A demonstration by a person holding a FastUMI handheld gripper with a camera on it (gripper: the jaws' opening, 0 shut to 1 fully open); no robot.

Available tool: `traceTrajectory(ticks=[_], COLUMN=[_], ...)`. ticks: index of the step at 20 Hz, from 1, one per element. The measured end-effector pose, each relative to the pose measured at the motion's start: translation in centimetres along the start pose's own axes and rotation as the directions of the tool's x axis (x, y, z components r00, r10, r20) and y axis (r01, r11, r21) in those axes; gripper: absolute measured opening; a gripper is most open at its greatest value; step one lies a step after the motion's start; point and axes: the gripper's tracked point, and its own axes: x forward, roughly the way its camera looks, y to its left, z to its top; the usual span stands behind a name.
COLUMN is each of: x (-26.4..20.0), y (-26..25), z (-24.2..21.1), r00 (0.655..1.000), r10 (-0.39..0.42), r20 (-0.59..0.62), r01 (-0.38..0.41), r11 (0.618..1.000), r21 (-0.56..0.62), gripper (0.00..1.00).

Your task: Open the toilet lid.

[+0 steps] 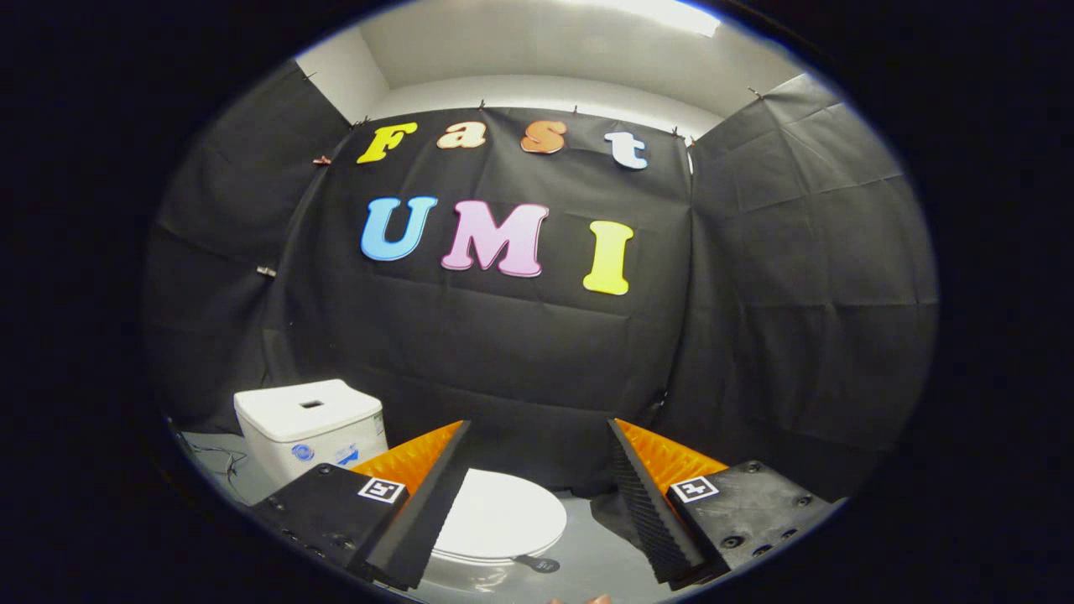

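**Q:** Two fingers are seen at the front — how is the gripper (537, 503) set?

**A:** It is held released, its fingers (419, 520) spread wide apart, with nothing pressed between them. A small square marker (382, 490) is carried on the left block, and a second marker (695, 487) is carried on the right.

**Q:** Where is the toilet lid found?

**A:** The white toilet lid (503, 516) is seen lying flat and closed, low between the fingers, nearer the left finger and partly hidden behind it. No contact with either finger is shown.

**Q:** What else is pictured in the booth?

**A:** A white tank (309, 428) is placed at about ten o'clock from the lid, beyond the left finger, against the black cloth wall (520, 352). Pale grey floor (587, 545) is shown at three o'clock from the lid. A small dark tag (544, 564) is seen at the lid's near rim, at about five o'clock.
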Motion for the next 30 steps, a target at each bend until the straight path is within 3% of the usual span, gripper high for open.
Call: traceTrajectory(ticks=[6, 11, 17, 26, 28, 30], x=[1.8, 3.4, 5.2, 7.1, 6.9, 6.0], y=[1.0, 0.9, -2.1, -8.0, -9.4, -9.9], z=[-6.1, -11.3, -18.0, -29.1, -31.5, -34.0], r00=[0.993, 0.974, 0.938, 0.850, 0.830, 0.792], r10=[0.072, 0.120, 0.130, 0.133, 0.145, 0.192], r20=[-0.095, -0.194, -0.320, -0.510, -0.538, -0.580], r01=[-0.063, -0.064, 0.031, 0.297, 0.357, 0.432], r11=[0.994, 0.960, 0.891, 0.679, 0.602, 0.496], r21=[0.095, 0.274, 0.454, 0.672, 0.714, 0.753], gripper=[0.99, 0.99, 0.99, 1.00, 0.99, 0.99])
